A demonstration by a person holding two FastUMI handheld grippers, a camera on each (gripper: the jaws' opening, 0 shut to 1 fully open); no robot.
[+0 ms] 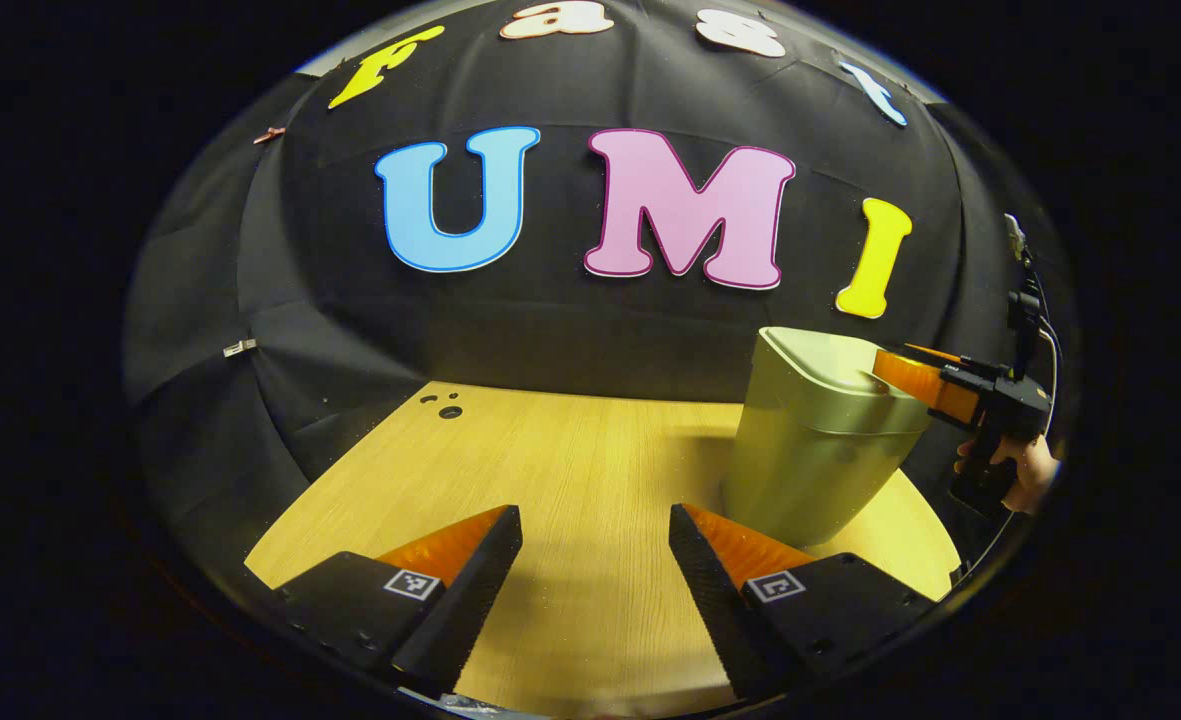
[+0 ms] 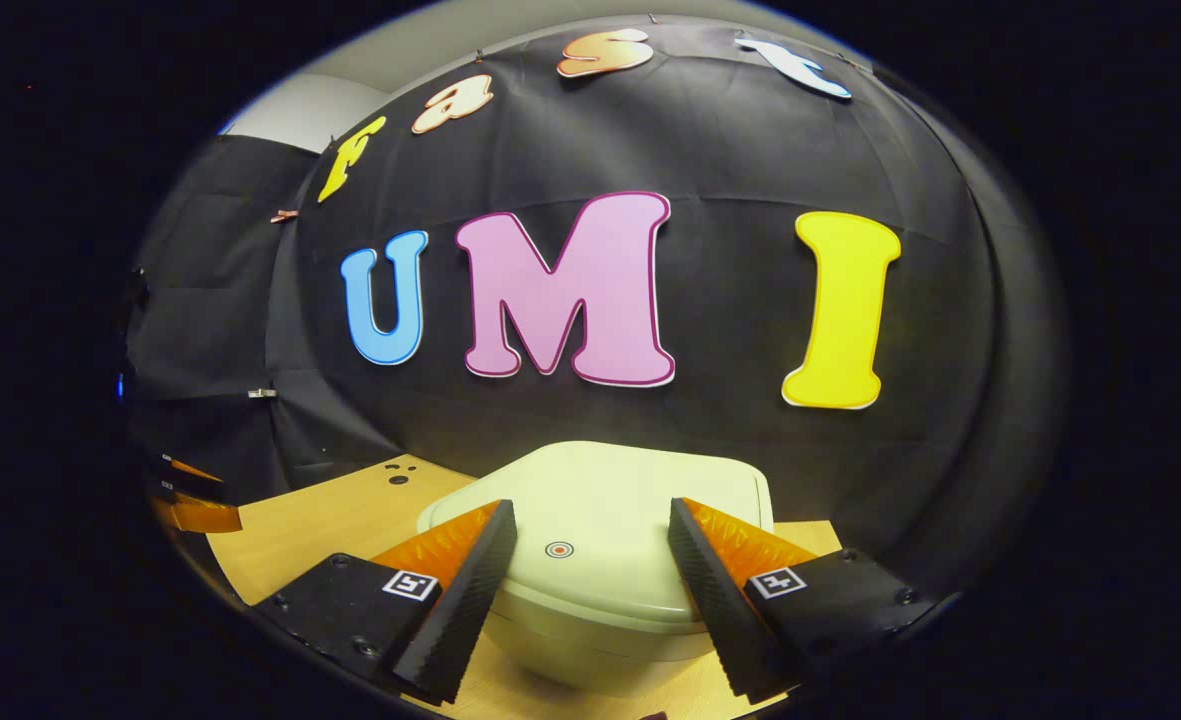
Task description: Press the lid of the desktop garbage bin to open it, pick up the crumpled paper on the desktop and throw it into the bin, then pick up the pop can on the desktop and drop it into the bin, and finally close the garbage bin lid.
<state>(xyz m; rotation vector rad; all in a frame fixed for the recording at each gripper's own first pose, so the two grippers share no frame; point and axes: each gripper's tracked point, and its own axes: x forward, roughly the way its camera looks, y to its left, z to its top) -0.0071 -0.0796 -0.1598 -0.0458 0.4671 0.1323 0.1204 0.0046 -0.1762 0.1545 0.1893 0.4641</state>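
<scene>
mostly bare wooden desktop [image 1: 570,470], black cloth wall [image 1: 570,340], bin [image 1: 820,440] seemingly closed

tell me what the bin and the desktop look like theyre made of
Garbage bin: probably plastic, pale cream with a smooth, slightly glossy moulded lid and rounded corners. Desktop: wood or more likely wood-look laminate, light with fine straight grain lines and a flat matte sheen; the pictures cannot settle which.

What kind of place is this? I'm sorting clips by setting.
Probably a staged recording booth, not a home: black cloth wall, bare wooden table, one closed garbage bin under the right gripper.
</scene>
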